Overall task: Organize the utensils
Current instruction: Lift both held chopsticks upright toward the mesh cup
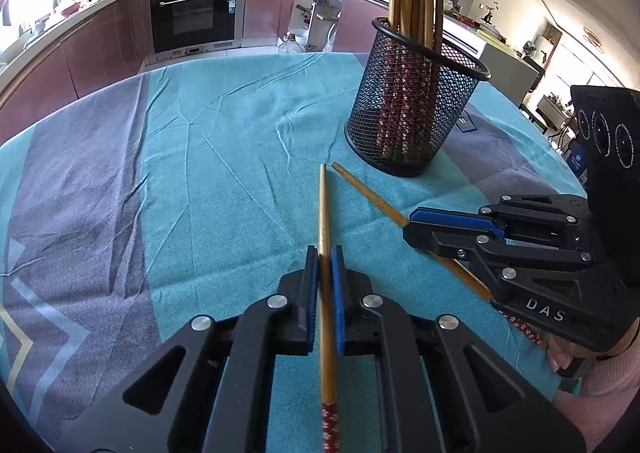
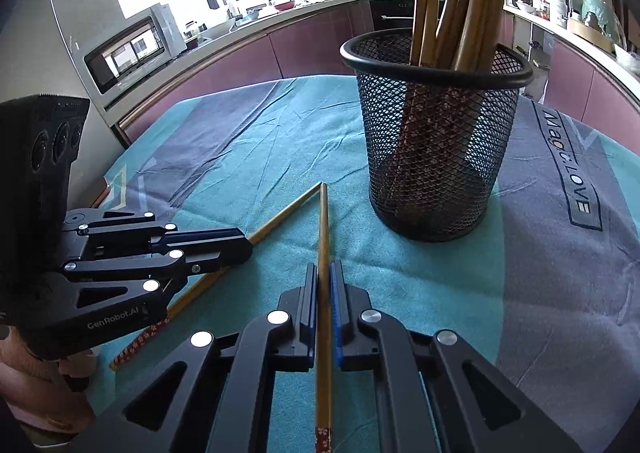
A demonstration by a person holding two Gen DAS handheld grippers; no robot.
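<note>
My left gripper [image 1: 325,253] and right gripper [image 2: 324,271] each clamped one brown wooden chopstick [image 1: 324,213] [image 2: 323,229] between their fingers, beside the black mesh cup [image 1: 412,109].

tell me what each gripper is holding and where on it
Left gripper grips one chopstick mid-shaft, above its patterned end. Right gripper grips the other chopstick likewise.

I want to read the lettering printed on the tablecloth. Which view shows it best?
The right wrist view: the lettering lies unobstructed right of the mesh holder. In the left wrist view only a corner of the printed label peeks out beside the holder, unreadable.
</note>
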